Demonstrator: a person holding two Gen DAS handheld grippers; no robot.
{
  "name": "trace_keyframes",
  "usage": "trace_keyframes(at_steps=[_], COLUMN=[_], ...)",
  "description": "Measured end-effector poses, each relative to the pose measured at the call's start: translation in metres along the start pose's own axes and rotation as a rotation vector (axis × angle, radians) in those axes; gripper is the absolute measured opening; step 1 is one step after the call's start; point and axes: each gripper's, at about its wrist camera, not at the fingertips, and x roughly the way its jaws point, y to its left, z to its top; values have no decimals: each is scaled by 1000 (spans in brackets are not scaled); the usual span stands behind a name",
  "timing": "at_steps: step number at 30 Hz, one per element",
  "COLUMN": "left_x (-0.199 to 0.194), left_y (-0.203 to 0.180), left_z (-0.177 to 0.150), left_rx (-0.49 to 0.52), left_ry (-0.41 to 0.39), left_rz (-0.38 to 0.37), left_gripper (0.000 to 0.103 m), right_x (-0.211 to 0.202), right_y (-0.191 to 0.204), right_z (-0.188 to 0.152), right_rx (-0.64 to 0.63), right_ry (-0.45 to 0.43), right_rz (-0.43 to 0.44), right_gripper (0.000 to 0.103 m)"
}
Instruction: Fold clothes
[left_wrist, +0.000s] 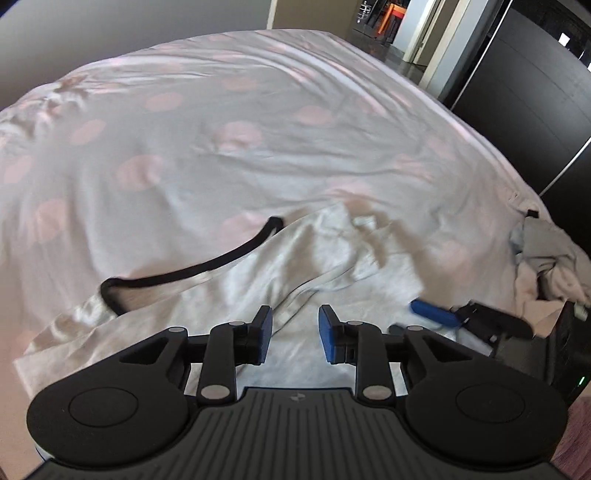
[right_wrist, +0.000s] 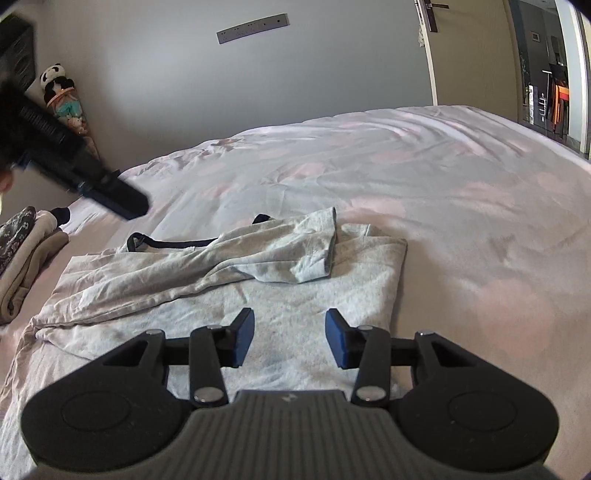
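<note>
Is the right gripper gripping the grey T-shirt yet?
Apart. The right wrist view shows the right gripper with jaws open above the grey T-shirt, no fabric between them.

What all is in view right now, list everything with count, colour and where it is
T-shirt: one, light grey with dark neck trim, partly folded on the bed.
Bed cover: one, white with pink spots, under everything.
Folded clothes: one stack, beige and patterned, left edge of bed.
Clothes heap: one, pale, right edge of bed.
Plush toys: a few, panda on top, far corner.
Wardrobe: one, black, beside bed.
Left gripper: black, blue pads, open above shirt.
Right gripper: same, open above shirt.
</note>
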Motion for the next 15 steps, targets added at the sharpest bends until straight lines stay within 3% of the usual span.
trace_keyframes(at_steps=[6, 12, 15], left_x=[-35, -49, -43], left_y=[51, 92, 103], left_z=[-84, -160, -182], left_rx=[3, 60, 83], left_ry=[-37, 6, 10], left_rz=[156, 346, 399], left_gripper=[25, 26, 26], right_x=[-1, -3, 4], right_y=[-9, -5, -6], right_z=[2, 15, 26], right_rx=[111, 100, 82], right_ry=[15, 27, 45], right_rz=[6, -23, -40], right_gripper=[42, 42, 42])
